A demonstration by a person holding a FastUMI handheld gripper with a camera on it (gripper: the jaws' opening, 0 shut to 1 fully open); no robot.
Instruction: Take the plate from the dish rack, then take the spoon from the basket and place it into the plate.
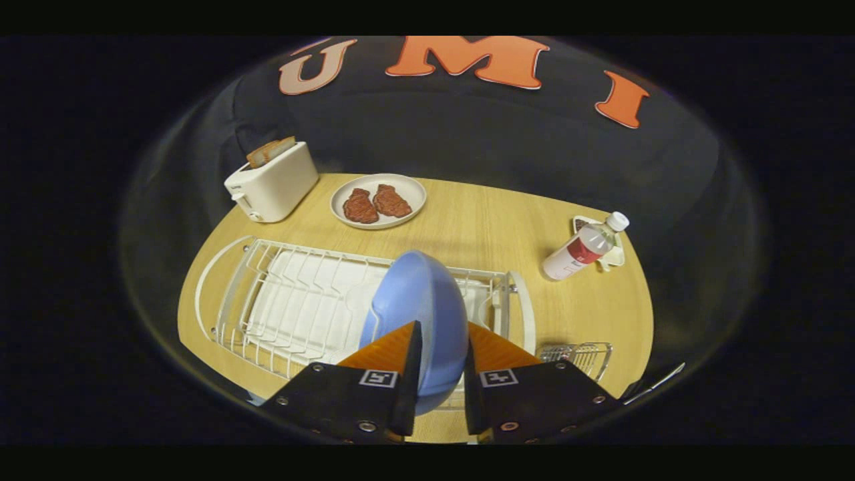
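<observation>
Both claw fingers clamp the blue plate, upright over the dish rack.

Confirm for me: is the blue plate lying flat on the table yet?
No. The blue plate stands on edge over the dish rack, gripped between the gripper's fingers.

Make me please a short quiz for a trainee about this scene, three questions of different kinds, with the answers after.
1. True or false: the blue plate stands between the gripper fingers.
2. What lies on the white plate beyond the dish rack? A) bread B) two pieces of meat C) a spoon
3. Name the thing that sticks out of the toaster.

Key: 1 true. 2 B. 3 toast.
</observation>
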